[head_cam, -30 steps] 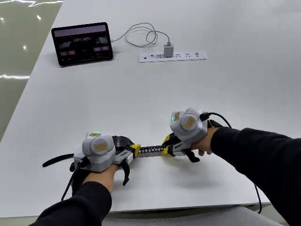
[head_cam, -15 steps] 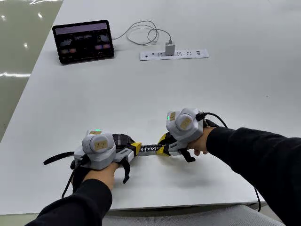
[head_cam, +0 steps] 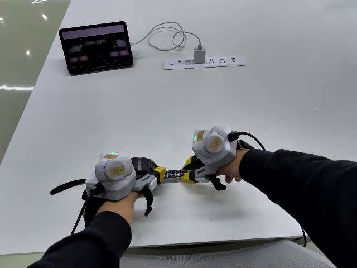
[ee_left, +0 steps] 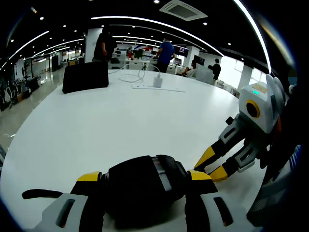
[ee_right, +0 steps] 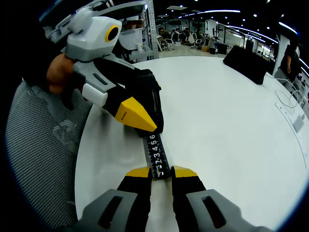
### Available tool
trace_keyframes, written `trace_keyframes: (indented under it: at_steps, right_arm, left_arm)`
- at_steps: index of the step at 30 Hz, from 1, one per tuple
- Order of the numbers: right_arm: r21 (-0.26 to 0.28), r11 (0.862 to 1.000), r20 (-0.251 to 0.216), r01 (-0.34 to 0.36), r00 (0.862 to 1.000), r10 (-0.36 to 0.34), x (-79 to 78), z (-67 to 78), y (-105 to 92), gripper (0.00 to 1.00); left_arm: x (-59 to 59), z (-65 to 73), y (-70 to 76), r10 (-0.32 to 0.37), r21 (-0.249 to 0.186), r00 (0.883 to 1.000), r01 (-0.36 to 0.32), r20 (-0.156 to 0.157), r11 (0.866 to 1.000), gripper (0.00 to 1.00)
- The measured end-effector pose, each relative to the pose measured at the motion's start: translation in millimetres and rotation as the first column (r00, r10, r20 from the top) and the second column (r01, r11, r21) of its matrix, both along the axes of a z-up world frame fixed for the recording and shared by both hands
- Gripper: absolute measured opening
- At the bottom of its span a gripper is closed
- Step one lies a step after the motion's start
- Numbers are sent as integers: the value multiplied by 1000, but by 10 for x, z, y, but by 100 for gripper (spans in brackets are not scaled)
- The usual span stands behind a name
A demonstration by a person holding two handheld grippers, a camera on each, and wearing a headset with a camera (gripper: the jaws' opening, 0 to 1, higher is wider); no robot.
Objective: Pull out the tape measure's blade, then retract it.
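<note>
The left claw (ee_left: 145, 176) clamps the black tape measure case (ee_left: 140, 191), which rests on the white counter (head_cam: 167, 111) near its front edge. The right claw (ee_right: 161, 172) pinches the blade (ee_right: 154, 150) at its end. A short length of blade is exposed between the two claws.

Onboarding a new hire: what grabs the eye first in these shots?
Two claws meet at the table's near edge. The left claw clamps the black tape measure case, and the right claw pinches the short stretch of blade drawn from it. Further back sit a dark tablet and a power strip.
</note>
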State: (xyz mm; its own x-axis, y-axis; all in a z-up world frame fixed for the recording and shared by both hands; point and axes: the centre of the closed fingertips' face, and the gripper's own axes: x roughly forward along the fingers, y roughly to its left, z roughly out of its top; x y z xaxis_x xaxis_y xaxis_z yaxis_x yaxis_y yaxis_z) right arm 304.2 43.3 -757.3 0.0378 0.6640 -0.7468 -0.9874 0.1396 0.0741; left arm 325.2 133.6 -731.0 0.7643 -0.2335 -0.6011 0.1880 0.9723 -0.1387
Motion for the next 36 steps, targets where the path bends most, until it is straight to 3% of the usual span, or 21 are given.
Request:
trace_keyframes:
  at_steps: [36]
  right_arm:
    - [48, 999, 2, -4, 1000, 4, -29, -11, 217, 12]
  left_arm:
    - [-12, -8, -11, -6, -8, 1000, 6, -5, 1000, 64]
